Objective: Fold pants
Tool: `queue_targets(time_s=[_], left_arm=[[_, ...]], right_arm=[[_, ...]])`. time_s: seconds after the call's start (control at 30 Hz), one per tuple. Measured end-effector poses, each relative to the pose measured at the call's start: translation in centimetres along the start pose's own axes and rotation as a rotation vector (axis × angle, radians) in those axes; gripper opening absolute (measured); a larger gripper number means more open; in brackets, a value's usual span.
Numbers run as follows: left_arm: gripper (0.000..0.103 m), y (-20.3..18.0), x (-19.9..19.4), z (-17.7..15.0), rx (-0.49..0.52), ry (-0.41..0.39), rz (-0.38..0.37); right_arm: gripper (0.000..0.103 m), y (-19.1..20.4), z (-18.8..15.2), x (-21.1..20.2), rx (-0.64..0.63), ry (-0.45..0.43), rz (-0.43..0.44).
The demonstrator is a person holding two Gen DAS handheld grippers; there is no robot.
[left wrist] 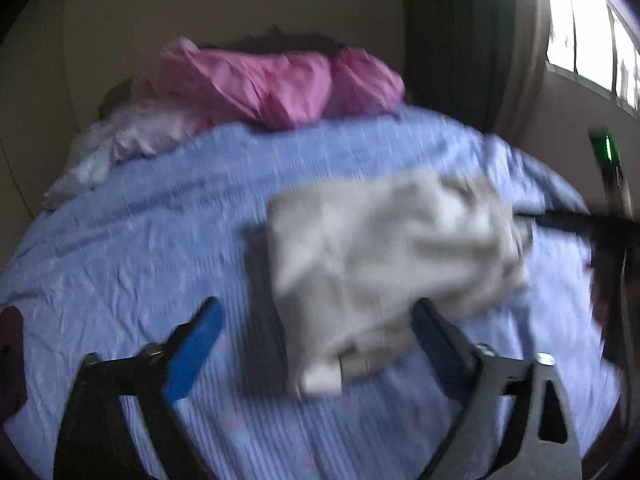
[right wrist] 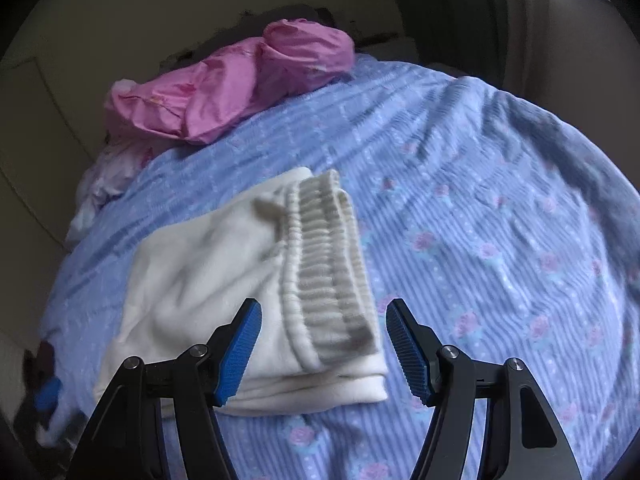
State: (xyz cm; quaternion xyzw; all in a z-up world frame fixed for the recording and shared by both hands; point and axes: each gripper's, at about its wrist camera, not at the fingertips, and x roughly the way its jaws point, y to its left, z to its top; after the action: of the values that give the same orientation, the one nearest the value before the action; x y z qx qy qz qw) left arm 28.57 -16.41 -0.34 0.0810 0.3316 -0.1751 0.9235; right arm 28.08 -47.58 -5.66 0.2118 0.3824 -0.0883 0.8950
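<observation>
Cream pants (right wrist: pixel 208 280) with a grey ribbed waistband (right wrist: pixel 332 272); lilac-blue striped bedspread (right wrist: pixel 500 220) with pink roses; pink pillow (right wrist: pixel 240 92) upper left; blue finger pads (right wrist: pixel 238 354).

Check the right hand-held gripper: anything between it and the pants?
Nothing visible. The right hand-held gripper is open just over the folded white pants on the blue bedspread.

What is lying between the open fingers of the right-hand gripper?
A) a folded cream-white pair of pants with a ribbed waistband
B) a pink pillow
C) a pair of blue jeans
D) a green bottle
A: in the right wrist view the folded cream pants, ribbed waistband up, lie on the blue bedspread ahead of the open right gripper.
</observation>
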Motion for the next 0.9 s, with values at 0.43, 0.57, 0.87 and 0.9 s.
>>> queue_targets(time_s=[0.43, 0.57, 0.87, 0.9], left_arm=[[0.099, 3.3, 12.8, 8.5, 0.003, 0.184, -0.071], [0.096, 3.3, 17.8, 9.6, -0.025, 0.293, -0.161], [0.090, 0.7, 23.1, 12.1, 0.242, 0.361, -0.193], [0.090, 0.3, 23.2, 12.3, 0.302, 0.365, -0.198]], right_arm=[[0.066, 1.5, 2.1, 3.6, -0.035, 0.039, -0.098], [0.066, 2.1, 3.4, 5.5, -0.067, 0.077, -0.135], [0.066, 1.8, 4.3, 8.3, -0.065, 0.139, -0.101], [0.066, 1.7, 4.5, 8.5, -0.052, 0.142, -0.092]])
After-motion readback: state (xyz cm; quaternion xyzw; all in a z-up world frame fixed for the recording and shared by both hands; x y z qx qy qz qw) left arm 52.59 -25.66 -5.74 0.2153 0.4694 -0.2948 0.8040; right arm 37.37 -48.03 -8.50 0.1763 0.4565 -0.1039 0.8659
